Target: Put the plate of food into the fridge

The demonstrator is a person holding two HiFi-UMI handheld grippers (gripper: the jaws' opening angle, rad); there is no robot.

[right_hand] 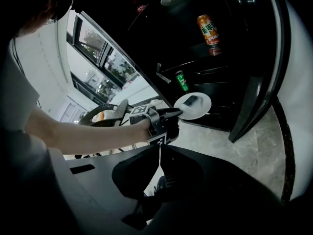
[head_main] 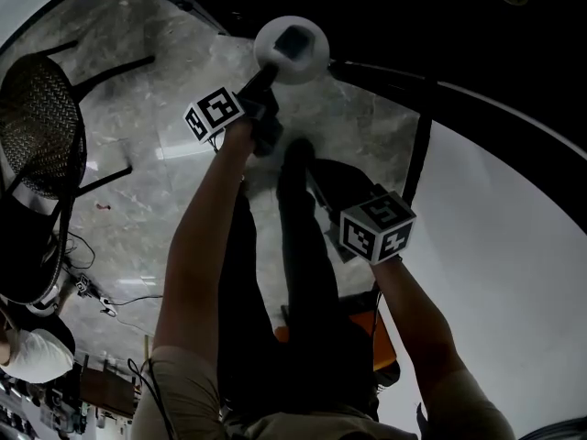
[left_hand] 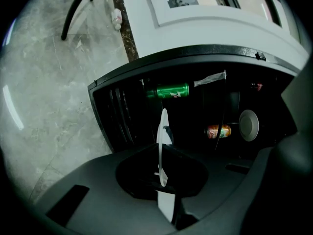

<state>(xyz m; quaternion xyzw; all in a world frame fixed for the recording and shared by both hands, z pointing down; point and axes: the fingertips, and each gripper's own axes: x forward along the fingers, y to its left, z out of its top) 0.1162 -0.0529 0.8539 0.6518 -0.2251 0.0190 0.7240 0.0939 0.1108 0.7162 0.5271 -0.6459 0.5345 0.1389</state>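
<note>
Pinching the white plate (left_hand: 163,131) by its rim, the left gripper (left_hand: 164,180) holds it in the air before the open fridge (left_hand: 117,116), not yet on any shelf. The right gripper (right_hand: 160,155) hangs back, jaws pressed together on nothing. Held at one edge only, the plate could tip and shed its food, or clip the green can (left_hand: 172,91) or the orange can (left_hand: 217,131) going in. The left gripper view sees the plate edge-on; the right gripper view shows its face and the dark food (right_hand: 191,101) on it.
</note>
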